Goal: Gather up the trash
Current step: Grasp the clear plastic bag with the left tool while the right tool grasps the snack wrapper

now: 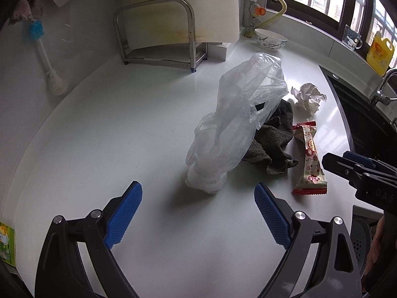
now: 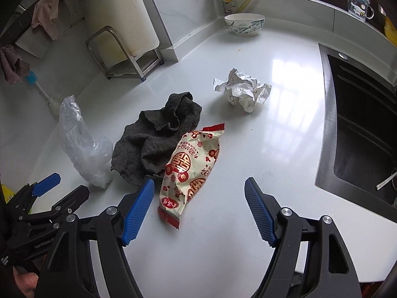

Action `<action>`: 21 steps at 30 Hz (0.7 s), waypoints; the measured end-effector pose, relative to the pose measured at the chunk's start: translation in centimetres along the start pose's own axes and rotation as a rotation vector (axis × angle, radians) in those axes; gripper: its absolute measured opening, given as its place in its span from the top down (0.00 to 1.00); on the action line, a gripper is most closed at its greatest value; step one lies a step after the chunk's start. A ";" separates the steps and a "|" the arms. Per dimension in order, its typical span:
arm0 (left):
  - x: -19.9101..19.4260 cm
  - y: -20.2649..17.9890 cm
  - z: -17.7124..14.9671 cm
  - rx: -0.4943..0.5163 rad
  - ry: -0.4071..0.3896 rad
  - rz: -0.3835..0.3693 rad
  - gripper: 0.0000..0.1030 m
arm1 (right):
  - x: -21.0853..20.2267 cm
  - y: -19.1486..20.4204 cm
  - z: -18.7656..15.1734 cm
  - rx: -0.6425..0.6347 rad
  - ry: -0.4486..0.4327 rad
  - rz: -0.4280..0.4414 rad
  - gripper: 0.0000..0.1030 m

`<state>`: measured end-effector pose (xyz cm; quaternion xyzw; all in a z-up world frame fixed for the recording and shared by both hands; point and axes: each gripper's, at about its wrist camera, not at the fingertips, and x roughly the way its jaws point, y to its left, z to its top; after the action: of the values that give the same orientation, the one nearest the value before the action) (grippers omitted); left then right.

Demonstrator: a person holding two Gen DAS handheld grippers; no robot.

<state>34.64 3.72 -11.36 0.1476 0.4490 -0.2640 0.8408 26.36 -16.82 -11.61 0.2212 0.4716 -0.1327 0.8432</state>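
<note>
Four loose items sit on the glossy white countertop [image 2: 248, 198]: a crumpled clear plastic bag [image 1: 235, 124], a rumpled dark grey cloth [image 2: 153, 139], a cream-and-red printed snack wrapper [image 2: 191, 171], and a crumpled ball of white printed paper [image 2: 243, 92].

Left gripper [image 1: 198, 213]: jaws wide apart, nothing between them. Blue ribbed pads [image 1: 124, 216] flank bare counter just short of the bag's knotted base. The bag stands tall here and hides part of the cloth.

Right gripper [image 2: 198, 211]: jaws wide apart, empty. The wrapper's lower end lies between the fingertips, closer to the left pad [image 2: 137, 213]; contact with that pad cannot be told. The wrapper's upper part overlaps the cloth's edge.

View differences:
- Right wrist shows the wrapper's full printed face; left wrist shows it edge-on and narrow.
- Right wrist shows paper ball well apart from the cloth; in left wrist they look nearly adjacent.
- Left wrist alone shows the yellow detergent bottle [image 1: 379, 54] clearly.
- Both show the white patterned bowl [image 2: 244, 24], black sink [image 2: 359, 129], and steel rack [image 1: 158, 32] at the back wall.
- Each view catches the other gripper at its edge.
</note>
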 end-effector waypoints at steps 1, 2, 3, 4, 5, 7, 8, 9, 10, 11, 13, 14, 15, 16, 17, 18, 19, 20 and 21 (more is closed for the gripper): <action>0.2 0.0 0.0 0.008 -0.001 -0.005 0.12 | 0.3 0.1 0.0 0.010 0.002 -0.002 0.30; 0.4 0.0 -0.1 0.015 -0.001 -0.011 0.12 | 0.5 0.2 0.0 0.018 0.003 -0.002 0.30; 0.6 0.0 -0.1 0.019 -0.001 -0.015 0.12 | 0.7 0.2 0.0 0.022 0.004 -0.004 0.30; 0.7 0.0 -0.1 0.023 0.000 -0.018 0.12 | 1.0 0.4 0.0 0.023 0.003 -0.013 0.30; 0.9 0.0 -0.1 0.025 0.001 -0.022 0.12 | 1.3 0.5 -0.1 0.022 0.003 -0.028 0.30; 1.2 0.1 0.0 0.030 0.003 -0.031 0.12 | 1.8 0.6 -0.1 0.029 0.009 -0.048 0.30; 1.2 0.1 0.0 0.034 0.003 -0.035 0.12 | 2.1 0.6 -0.1 0.038 0.012 -0.057 0.30; 1.3 0.1 0.0 0.039 0.004 -0.038 0.12 | 2.3 0.5 -0.2 0.047 0.012 -0.065 0.30; 1.4 0.1 0.0 0.045 0.005 -0.040 0.12 | 2.4 0.4 -0.2 0.054 0.012 -0.074 0.30; 1.6 0.0 0.0 0.052 0.006 -0.041 0.12 | 2.6 0.4 -0.2 0.058 0.014 -0.082 0.30; 1.8 0.0 0.1 0.059 0.007 -0.045 0.12 | 2.8 0.5 -0.2 0.059 0.011 -0.090 0.30; 1.9 0.0 0.2 0.060 0.006 -0.047 0.12 | 2.8 0.6 -0.1 0.056 0.006 -0.098 0.30; 2.0 0.0 0.2 0.057 0.006 -0.051 0.12 | 2.9 0.8 -0.1 0.049 0.005 -0.103 0.30; 2.0 0.0 0.2 0.052 0.006 -0.054 0.12 | 2.9 0.9 -0.1 0.042 0.007 -0.107 0.30; 2.1 0.1 0.3 0.047 0.005 -0.057 0.12 | 3.0 1.0 0.0 0.038 0.006 -0.108 0.30; 2.2 0.1 0.4 0.041 0.003 -0.058 0.12 | 3.0 1.0 0.0 0.035 0.003 -0.109 0.30; 2.2 0.2 0.4 0.037 0.001 -0.058 0.12 | 3.0 1.1 0.0 0.032 0.000 -0.110 0.30; 2.3 0.2 0.5 0.033 -0.001 -0.057 0.12 | 2.9 1.1 0.0 0.028 -0.003 -0.108 0.31; 2.4 0.2 0.6 0.030 -0.002 -0.056 0.12 | 2.8 1.2 0.0 0.023 -0.009 -0.109 0.36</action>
<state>36.25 2.89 -13.06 0.1472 0.4483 -0.2941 0.8312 28.32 -15.82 -13.74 0.2044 0.4774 -0.1850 0.8343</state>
